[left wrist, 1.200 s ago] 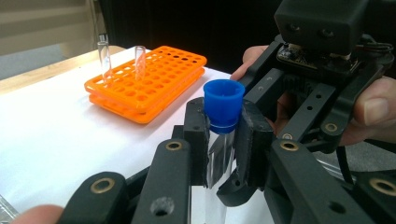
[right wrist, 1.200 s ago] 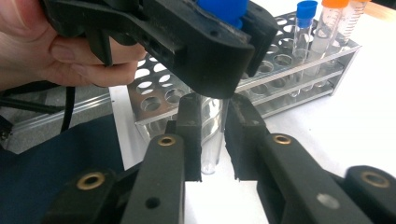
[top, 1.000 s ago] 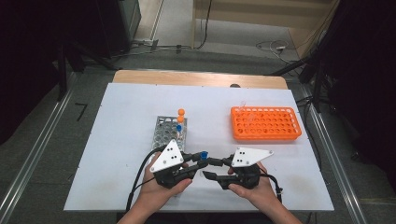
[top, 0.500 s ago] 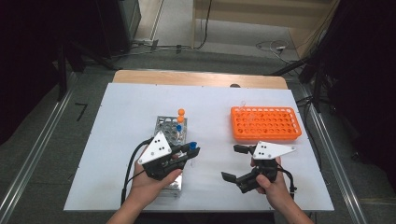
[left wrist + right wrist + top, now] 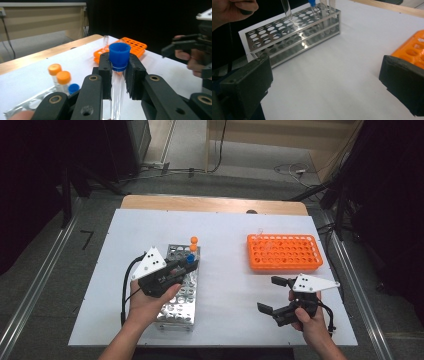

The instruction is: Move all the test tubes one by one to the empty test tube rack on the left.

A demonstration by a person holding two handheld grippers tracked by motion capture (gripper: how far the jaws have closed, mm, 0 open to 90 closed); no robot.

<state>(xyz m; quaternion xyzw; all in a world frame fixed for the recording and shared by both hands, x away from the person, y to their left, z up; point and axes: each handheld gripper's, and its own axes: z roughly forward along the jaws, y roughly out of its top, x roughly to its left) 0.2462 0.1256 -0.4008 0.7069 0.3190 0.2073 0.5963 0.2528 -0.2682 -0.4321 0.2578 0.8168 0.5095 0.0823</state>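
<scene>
Left gripper (image 5: 117,75) clamps the clear blue-capped tube (image 5: 119,56), seemingly above the steel rack (image 5: 181,290); right gripper (image 5: 274,295) gapes empty.

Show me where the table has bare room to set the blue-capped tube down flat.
The widest bare patch lies between the metal rack and the orange rack, reaching the front edge. The strip behind both racks, up to the wooden edge, is free too. It is crowded at the metal rack's far end, where the left gripper holds the blue-capped tube, and around the open right gripper.
</scene>
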